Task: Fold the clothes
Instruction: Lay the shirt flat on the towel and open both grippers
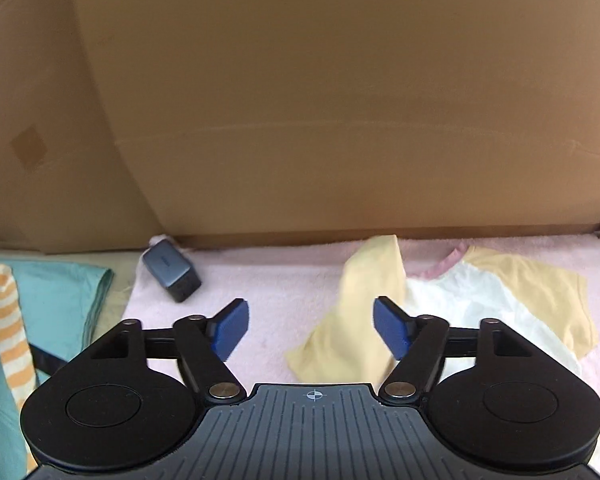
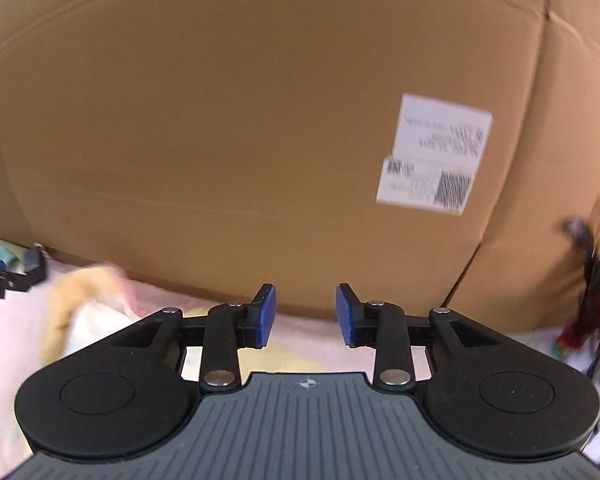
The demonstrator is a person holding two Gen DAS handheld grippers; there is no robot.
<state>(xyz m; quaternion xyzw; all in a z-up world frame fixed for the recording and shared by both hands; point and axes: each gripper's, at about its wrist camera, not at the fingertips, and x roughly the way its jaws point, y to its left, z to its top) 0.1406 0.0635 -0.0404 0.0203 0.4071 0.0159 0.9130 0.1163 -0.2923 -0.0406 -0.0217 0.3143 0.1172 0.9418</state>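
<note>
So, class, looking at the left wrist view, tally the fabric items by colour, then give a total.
Yellow and white T-shirt with pink collar: 1
Teal folded cloth: 1
Orange and white striped garment: 1
Pink towel underneath: 1
Total: 4

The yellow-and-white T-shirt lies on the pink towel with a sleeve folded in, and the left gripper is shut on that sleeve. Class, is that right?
Not quite. The left wrist view shows the left gripper open, holding nothing. The yellow-and-white T-shirt does lie on the pink towel, sleeve folded in.
</note>
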